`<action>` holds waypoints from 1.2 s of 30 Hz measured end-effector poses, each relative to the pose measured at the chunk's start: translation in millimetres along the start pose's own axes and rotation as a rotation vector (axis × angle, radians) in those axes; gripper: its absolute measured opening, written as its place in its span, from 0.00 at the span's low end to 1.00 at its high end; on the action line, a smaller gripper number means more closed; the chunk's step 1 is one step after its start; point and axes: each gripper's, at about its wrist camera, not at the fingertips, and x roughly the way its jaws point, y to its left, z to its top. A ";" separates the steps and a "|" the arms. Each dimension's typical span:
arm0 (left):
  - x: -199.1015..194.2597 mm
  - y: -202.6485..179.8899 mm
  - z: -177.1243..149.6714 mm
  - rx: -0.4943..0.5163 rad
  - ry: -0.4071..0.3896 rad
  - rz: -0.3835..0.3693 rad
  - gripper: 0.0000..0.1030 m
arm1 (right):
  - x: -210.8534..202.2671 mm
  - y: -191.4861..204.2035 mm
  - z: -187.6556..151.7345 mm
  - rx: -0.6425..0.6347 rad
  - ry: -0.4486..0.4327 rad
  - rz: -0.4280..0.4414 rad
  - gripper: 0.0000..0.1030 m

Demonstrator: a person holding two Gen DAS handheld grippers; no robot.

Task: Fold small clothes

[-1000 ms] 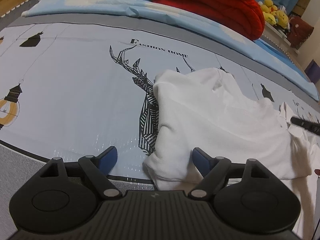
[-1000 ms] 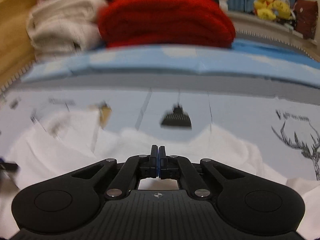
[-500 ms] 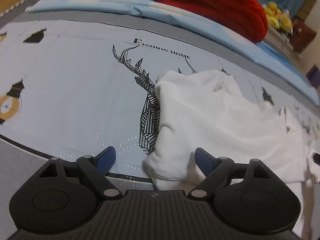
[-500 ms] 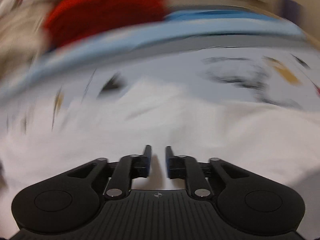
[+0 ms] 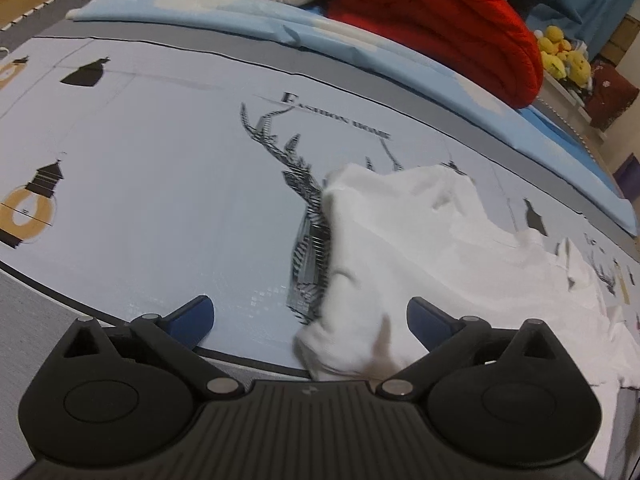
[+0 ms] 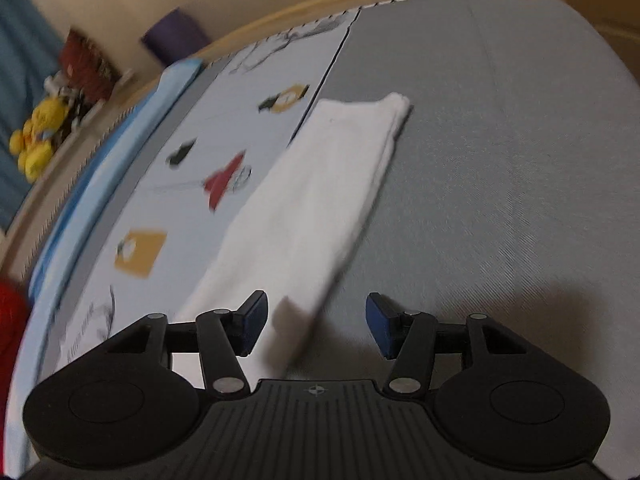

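the right gripper [image 6: 316,322] has changed most: a second ago its blue pads were pressed together over white cloth, half a second ago they had just parted, and now they stand wide apart with nothing between them. its camera has also swung round, so that a long folded white garment [image 6: 316,196] runs from the lower centre of the frame up to the upper middle, lying half on the printed bedsheet [image 6: 188,184] and half on the plain grey mattress cover [image 6: 500,160]. the near end of the cloth lies in the gap between the pads but neither pad touches it. motion blur smears the left side, so finer detail is lost there.

the left gripper [image 5: 310,320] has hardly altered across the second: wide open, holding nothing, with the crumpled corner of a white t-shirt [image 5: 420,248] lying between its pads at lower centre, spreading towards the right edge over the deer print [image 5: 308,216].

my reading is that the right side has just released a finished fold, and the next step looks like closing the left pads on that shirt corner.
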 end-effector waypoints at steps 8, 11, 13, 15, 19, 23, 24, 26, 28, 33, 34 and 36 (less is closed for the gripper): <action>1.0 17.1 6.0 -0.046 -0.008 0.038 1.00 | 1.7 72.6 3.9 -0.259 -0.095 -0.017 0.05; -5.5 19.1 9.7 -0.053 -0.019 0.039 1.00 | -36.4 127.0 -10.8 -0.467 -0.188 0.059 0.05; -12.1 20.4 13.4 -0.068 -0.035 0.037 1.00 | -77.7 168.5 -38.1 -0.617 -0.238 0.186 0.05; -19.3 22.7 18.2 -0.089 -0.049 0.031 1.00 | -129.3 206.0 -79.9 -0.790 -0.290 0.332 0.05; -31.7 25.2 23.7 -0.115 -0.076 0.017 1.00 | -234.9 236.5 -207.7 -1.131 -0.322 0.717 0.08; -36.4 23.8 22.9 -0.104 -0.077 0.015 1.00 | -250.9 210.5 -326.6 -1.362 0.006 0.801 0.79; -36.1 23.4 21.7 -0.095 -0.074 0.014 1.00 | -244.8 198.7 -340.3 -1.389 0.064 0.771 0.73; -36.2 20.8 19.9 -0.073 -0.073 0.009 1.00 | -232.6 180.6 -342.6 -1.379 0.130 0.694 0.73; -35.2 18.5 19.3 -0.068 -0.070 0.002 1.00 | -220.3 171.6 -322.5 -1.310 0.161 0.606 0.73; -32.2 21.3 19.4 -0.105 -0.069 -0.013 1.00 | -199.5 177.3 -263.0 -1.180 0.099 0.512 0.73; -32.0 23.1 19.7 -0.120 -0.071 -0.013 1.00 | -196.6 177.2 -257.3 -1.160 0.101 0.514 0.73; -30.9 27.1 20.5 -0.145 -0.071 -0.014 1.00 | -193.2 177.4 -249.0 -1.136 0.086 0.519 0.73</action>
